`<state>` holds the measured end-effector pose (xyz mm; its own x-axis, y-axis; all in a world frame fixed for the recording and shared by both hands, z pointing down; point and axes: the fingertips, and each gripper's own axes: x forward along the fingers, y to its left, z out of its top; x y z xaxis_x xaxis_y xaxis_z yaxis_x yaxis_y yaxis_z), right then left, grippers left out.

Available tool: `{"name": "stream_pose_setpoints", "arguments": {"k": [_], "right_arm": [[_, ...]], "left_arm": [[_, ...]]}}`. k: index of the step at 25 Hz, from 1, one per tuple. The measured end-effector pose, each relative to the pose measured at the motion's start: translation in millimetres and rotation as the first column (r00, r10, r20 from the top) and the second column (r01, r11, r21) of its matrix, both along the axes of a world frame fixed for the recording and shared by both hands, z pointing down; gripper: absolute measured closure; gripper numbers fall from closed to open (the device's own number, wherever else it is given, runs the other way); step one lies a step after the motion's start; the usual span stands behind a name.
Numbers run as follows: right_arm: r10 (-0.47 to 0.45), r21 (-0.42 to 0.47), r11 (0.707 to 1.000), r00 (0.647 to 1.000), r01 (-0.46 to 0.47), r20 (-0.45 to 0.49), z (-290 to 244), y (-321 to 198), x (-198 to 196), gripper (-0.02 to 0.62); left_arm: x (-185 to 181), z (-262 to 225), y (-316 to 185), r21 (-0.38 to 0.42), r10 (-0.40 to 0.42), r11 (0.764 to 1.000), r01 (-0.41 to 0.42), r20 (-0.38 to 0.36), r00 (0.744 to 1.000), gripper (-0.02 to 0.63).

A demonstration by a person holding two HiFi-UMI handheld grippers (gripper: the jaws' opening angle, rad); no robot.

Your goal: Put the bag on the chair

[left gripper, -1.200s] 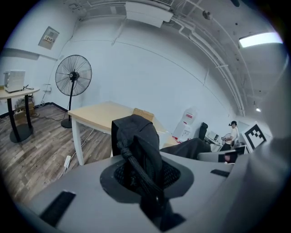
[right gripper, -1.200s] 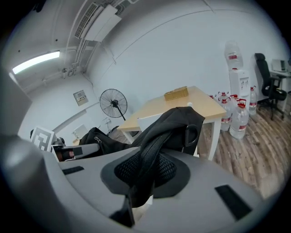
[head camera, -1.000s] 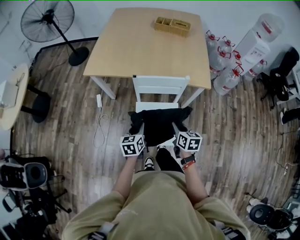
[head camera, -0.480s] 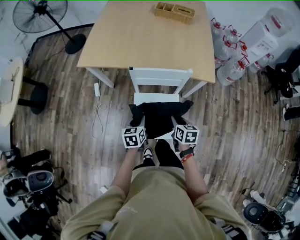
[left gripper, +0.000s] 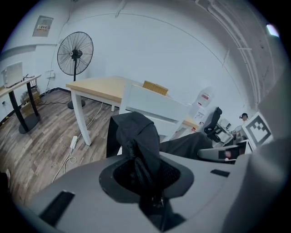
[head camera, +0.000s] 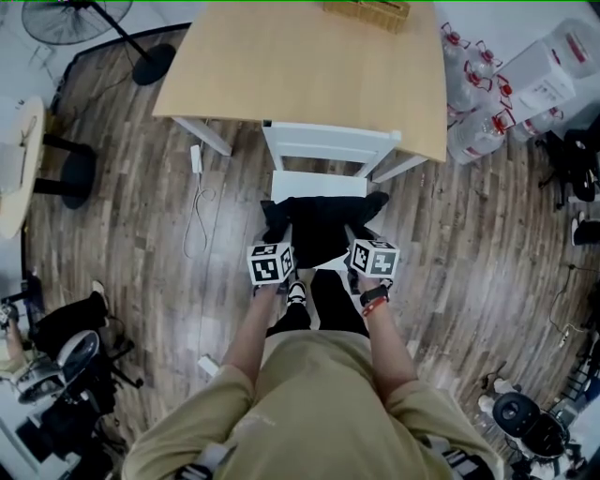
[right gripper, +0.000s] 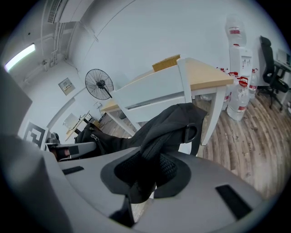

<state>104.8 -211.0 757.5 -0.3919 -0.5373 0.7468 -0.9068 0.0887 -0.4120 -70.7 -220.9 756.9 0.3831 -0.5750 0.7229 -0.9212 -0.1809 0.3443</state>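
Observation:
A black fabric bag [head camera: 319, 228] hangs spread between my two grippers over the front of the white chair's seat [head camera: 319, 184]. I cannot tell whether it touches the seat. My left gripper [head camera: 280, 238] is shut on the bag's left edge, where bunched black cloth [left gripper: 136, 136] runs into the left gripper [left gripper: 148, 182]. My right gripper [head camera: 356, 236] is shut on the bag's right edge. There a strap with a ring [right gripper: 191, 133] hangs beyond the right gripper [right gripper: 143, 179]. The chair's backrest [head camera: 323, 148] stands against the table.
A wooden table [head camera: 300, 66] with a small wooden box [head camera: 367, 9] stands behind the chair. Several water bottles [head camera: 478, 103] stand at the right, a fan base [head camera: 150, 64] at the upper left. A cable and power strip [head camera: 197, 161] lie left of the chair. Camera gear [head camera: 56, 366] sits at the lower left.
Both grippers have come down with the bag, which now lies lower over the chair seat. Both grips look unchanged.

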Motion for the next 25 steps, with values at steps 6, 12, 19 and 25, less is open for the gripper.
{"name": "stream_pose_setpoints", "arguments": {"k": [6, 12, 19, 25], "right_arm": [[0.0, -0.06, 0.998, 1.0, 0.0, 0.002, 31, 0, 4, 0.535], [-0.008, -0.099, 0.995, 1.0, 0.008, -0.005, 53, -6, 7, 0.535], [-0.025, -0.181, 0.983, 1.0, 0.024, -0.005, 92, -6, 8, 0.531], [-0.05, -0.24, 0.97, 0.999, 0.048, -0.002, 126, -3, 11, 0.528]], "left_arm": [[2, 30, -2, -0.063, 0.001, 0.998, -0.001, 0.0, 1.0, 0.522], [2, 55, -5, -0.111, -0.006, 0.994, 0.006, 0.0, 1.0, 0.522], [-1, 96, -7, -0.192, -0.021, 0.981, 0.021, 0.001, 1.0, 0.52], [-1, 130, -1, -0.267, -0.028, 0.963, 0.032, 0.02, 0.999, 0.52]]}}
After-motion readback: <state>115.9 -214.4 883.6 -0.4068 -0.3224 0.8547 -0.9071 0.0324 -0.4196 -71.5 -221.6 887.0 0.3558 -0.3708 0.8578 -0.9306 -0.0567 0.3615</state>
